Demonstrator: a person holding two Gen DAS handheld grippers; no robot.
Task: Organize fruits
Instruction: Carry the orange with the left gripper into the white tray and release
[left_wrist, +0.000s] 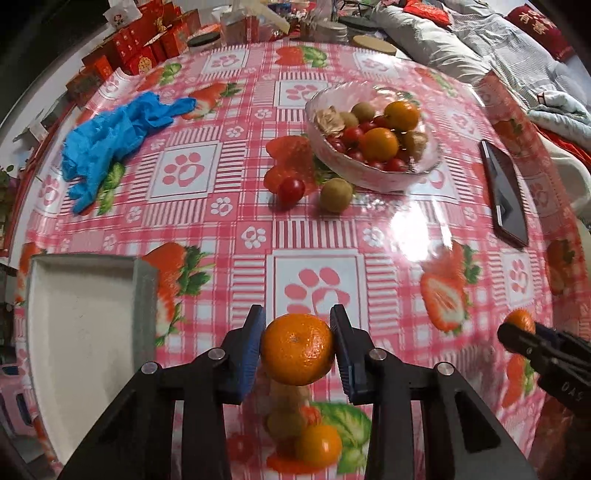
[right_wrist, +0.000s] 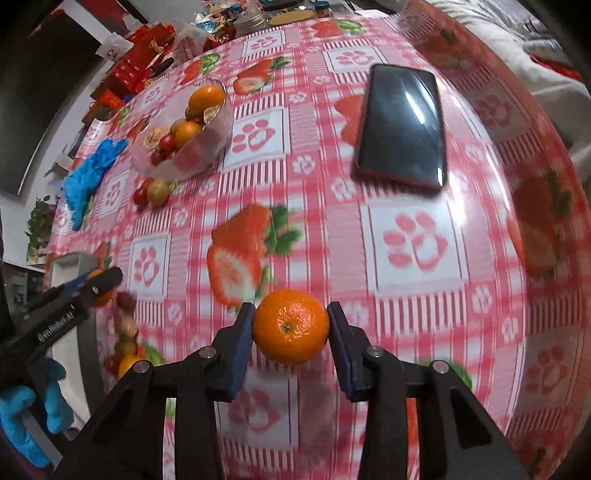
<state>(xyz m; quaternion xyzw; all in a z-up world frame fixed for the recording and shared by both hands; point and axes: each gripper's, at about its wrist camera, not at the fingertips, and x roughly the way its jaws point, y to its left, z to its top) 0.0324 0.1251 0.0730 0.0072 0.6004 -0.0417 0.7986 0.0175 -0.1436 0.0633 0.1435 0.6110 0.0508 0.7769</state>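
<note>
My left gripper (left_wrist: 297, 349) is shut on an orange tangerine (left_wrist: 297, 349) and holds it above the table, right of a white tray (left_wrist: 79, 332). Below it lie another tangerine (left_wrist: 317, 445) and small brownish fruits (left_wrist: 286, 417). My right gripper (right_wrist: 290, 326) is shut on a second tangerine (right_wrist: 290, 326) above the tablecloth; it also shows at the right edge of the left wrist view (left_wrist: 517, 328). A glass bowl (left_wrist: 373, 173) holds tangerines, cherry tomatoes and kiwis. A cherry tomato (left_wrist: 290, 190) and a kiwi (left_wrist: 335, 194) lie in front of it.
A black phone (right_wrist: 402, 129) lies at the right of the table. Blue gloves (left_wrist: 107, 140) lie at the left. Red boxes (left_wrist: 144, 48) and jars crowd the far edge. A bed with grey bedding (left_wrist: 480, 40) stands beyond the table.
</note>
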